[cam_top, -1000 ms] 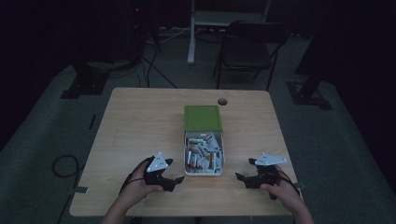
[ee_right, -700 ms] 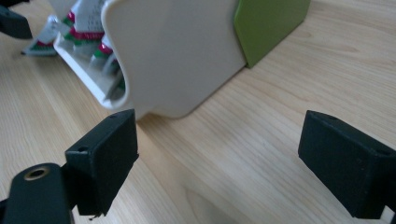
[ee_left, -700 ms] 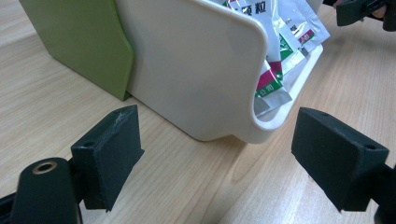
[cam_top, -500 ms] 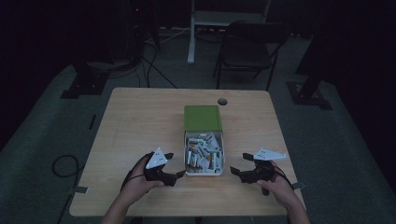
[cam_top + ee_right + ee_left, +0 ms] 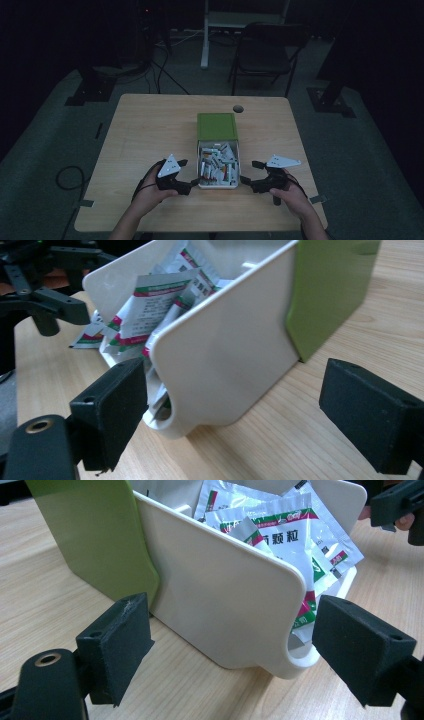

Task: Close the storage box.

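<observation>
Holding sachets (image 5: 218, 167): white box (image 5: 218, 185), green lid (image 5: 216, 126) behind, on table (image 5: 150, 130).

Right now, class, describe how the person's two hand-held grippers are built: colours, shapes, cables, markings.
The left gripper and right gripper are black two-jaw tools, each topped by a pale grey three-cornered plate. The jaws end in blocky black foam-like pads with a small round hole on top; a brass-coloured ring sits in the arm behind. A dark cable trails from the left gripper. Forearms are bare, no sleeves.

White box (image 5: 220, 605), green lid (image 5: 95, 540), seemingly red-green-striped sachets (image 5: 295, 535)
</observation>
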A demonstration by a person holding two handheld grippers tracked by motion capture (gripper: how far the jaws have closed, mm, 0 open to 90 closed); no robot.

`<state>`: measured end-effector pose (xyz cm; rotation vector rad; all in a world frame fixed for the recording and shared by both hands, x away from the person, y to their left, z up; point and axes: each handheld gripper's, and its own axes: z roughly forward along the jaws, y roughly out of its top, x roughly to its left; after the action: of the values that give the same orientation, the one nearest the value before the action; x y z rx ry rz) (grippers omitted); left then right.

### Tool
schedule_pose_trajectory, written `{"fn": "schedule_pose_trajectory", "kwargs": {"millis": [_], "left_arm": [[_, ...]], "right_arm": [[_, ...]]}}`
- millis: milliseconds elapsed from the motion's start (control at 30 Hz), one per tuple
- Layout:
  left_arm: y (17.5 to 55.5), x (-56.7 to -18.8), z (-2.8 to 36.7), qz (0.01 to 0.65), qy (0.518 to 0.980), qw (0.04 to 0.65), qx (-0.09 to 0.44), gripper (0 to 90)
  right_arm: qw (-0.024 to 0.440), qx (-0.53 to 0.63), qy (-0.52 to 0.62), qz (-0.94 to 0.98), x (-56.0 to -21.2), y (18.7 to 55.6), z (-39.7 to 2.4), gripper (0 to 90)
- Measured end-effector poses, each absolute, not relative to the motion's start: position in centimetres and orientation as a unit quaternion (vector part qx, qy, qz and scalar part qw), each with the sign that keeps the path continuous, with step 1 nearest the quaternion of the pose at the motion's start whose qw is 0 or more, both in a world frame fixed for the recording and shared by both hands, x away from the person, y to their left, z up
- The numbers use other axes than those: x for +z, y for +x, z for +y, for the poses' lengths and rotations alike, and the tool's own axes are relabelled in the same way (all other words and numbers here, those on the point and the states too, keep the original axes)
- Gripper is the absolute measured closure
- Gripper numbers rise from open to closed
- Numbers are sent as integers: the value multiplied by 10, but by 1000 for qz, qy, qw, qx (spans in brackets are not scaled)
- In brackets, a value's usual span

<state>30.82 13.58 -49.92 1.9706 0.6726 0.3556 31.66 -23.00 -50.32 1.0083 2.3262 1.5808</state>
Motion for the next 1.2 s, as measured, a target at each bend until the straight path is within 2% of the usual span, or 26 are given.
{"fn": "schedule_pose_trajectory", "kwargs": {"millis": [933,1200], "left_arm": [[320,-503,129,289,811,483,155,166],[326,-502,128,294,809,482,163,166]], "right_arm": [[68,521,350,775,-515,328,-223,113],[81,516,355,775,-513,335,-223,113]]}}
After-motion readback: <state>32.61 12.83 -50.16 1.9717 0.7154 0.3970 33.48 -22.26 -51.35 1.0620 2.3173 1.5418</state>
